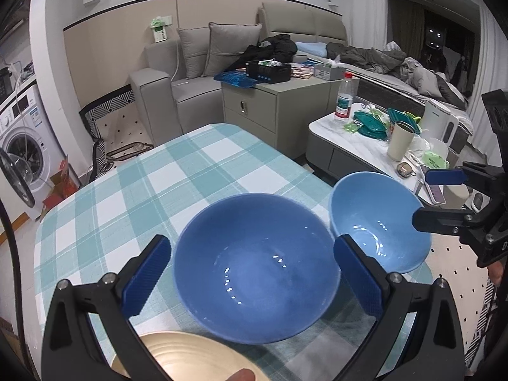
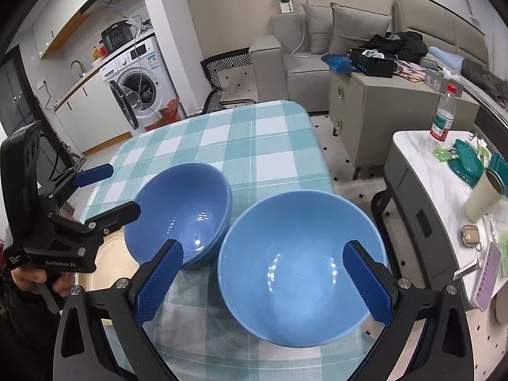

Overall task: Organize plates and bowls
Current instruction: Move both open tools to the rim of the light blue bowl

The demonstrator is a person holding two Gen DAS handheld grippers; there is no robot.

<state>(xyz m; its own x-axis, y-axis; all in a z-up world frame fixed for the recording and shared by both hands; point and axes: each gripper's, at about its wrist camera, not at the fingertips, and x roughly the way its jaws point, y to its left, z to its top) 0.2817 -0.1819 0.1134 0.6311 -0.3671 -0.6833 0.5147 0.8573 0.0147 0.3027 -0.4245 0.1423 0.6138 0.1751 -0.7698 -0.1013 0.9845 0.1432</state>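
Note:
A dark blue bowl (image 1: 257, 266) stands upright on the checked tablecloth (image 1: 165, 177); my left gripper (image 1: 252, 277) is open, its pads to either side of the bowl above its rim. A light blue bowl (image 2: 301, 266) stands to its right near the table's right edge; my right gripper (image 2: 263, 279) is open and straddles it. The dark bowl (image 2: 181, 212) and the left gripper (image 2: 108, 190) show in the right wrist view; the light bowl (image 1: 377, 222) and right gripper (image 1: 435, 197) show in the left wrist view. A cream plate (image 1: 190, 358) lies at the near left.
The table's far half (image 2: 254, 139) bears only cloth. A side table (image 2: 444, 190) to the right carries a bottle (image 2: 443, 117), a cup (image 2: 484, 195) and teal lids. A sofa, a cabinet (image 1: 273, 108) and a washing machine (image 2: 139, 79) stand beyond.

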